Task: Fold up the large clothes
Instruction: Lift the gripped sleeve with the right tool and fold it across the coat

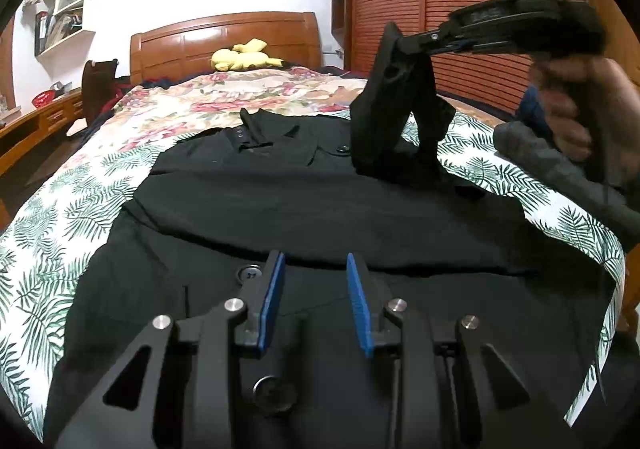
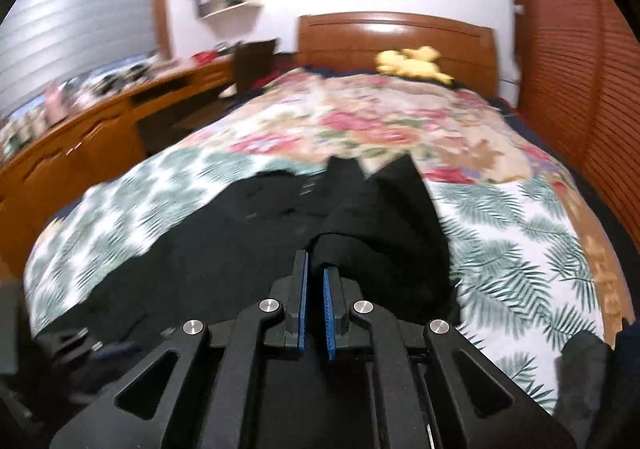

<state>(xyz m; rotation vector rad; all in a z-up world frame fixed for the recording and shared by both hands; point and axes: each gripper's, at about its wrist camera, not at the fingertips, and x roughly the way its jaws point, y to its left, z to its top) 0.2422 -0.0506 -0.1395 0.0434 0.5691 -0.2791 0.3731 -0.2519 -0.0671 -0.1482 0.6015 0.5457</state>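
Black shirt (image 1: 304, 205) lengthwise, collar toward headboard (image 1: 224, 37)

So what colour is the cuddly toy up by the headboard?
Yellow. The cuddly toy shows best in the left wrist view, sharp against the headboard.

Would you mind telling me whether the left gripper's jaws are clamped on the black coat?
No, the left gripper has its jaws standing apart above the black coat, with no fabric caught between them.
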